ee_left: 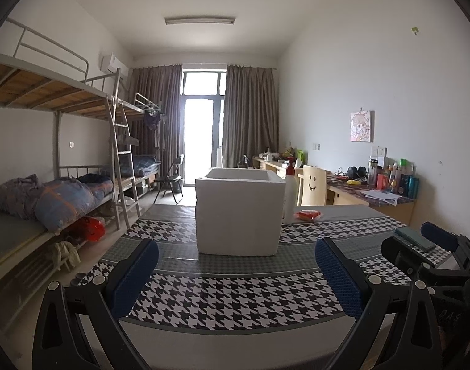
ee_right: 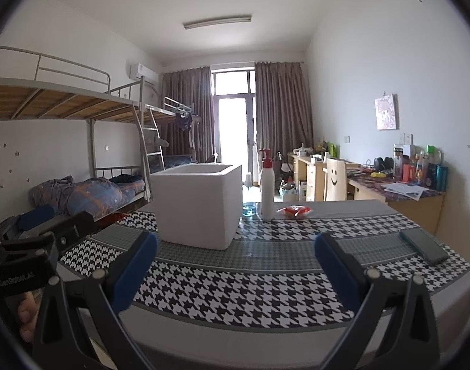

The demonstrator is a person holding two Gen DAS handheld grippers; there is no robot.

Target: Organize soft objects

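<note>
Both tools wide open and empty, left tool point(ee_left: 236, 273) and right tool point(ee_right: 236, 269) low over the checked tabletop point(ee_right: 235, 296). White foam box point(ee_left: 239, 212) stands mid-tabletop, straight ahead of the left tool; white bottle point(ee_right: 268, 185) just beside the box, red soft packet point(ee_right: 295, 211) near the bottle. Dark flat case point(ee_right: 424, 245) lies well apart at the right edge.

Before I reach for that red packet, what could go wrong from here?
The tall white bottle stands upright close beside the red packet, so a gripper reaching in could tip it. The white foam box partly blocks the left gripper from the packet, so the open right gripper looks safer. The dark flat case lies near the table's right edge; a sideways sweep might knock it off.
</note>
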